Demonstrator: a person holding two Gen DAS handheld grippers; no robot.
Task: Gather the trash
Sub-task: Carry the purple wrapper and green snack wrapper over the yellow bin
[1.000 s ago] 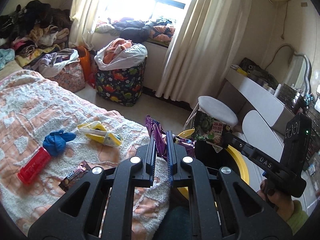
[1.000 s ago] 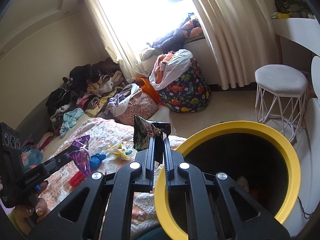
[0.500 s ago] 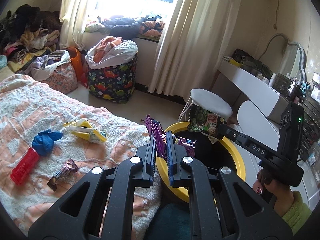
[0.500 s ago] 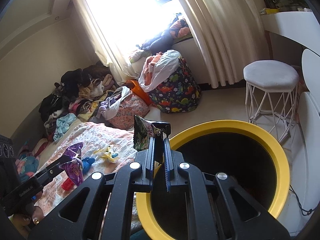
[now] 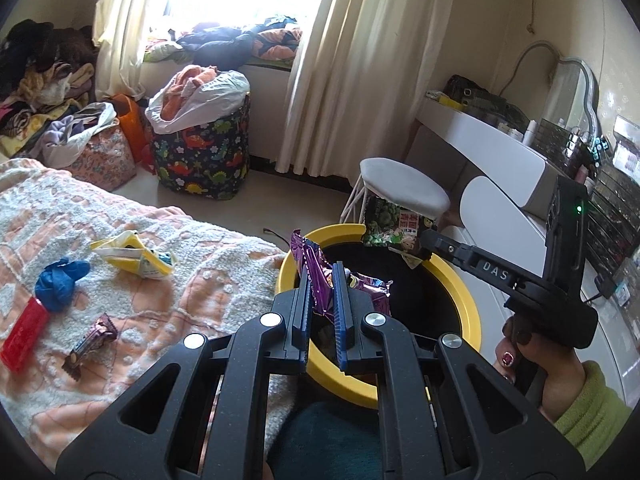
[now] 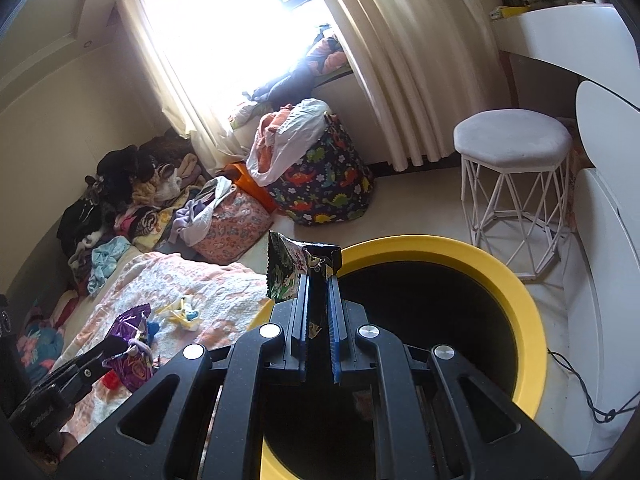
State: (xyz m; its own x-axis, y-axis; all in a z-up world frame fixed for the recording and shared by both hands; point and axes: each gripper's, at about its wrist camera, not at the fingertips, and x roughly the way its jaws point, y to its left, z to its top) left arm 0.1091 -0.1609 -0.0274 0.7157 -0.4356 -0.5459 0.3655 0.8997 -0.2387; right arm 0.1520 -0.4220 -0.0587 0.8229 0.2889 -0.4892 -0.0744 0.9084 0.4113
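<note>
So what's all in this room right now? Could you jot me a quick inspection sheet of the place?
Surface: bed blanket, peach and white.
Job's things: purple wrapper and green snack bag, both held at the yellow-rimmed bin; yellow packet, blue glove, red pack and small candy wrapper lie on the blanket.
Clutter: clothes pile, dinosaur hamper.
Grippers: left gripper shut on the purple wrapper; right gripper shut on the green snack bag.
Cables: black cord on the floor.
Surroundings: stool, curtains, white desk.
</note>
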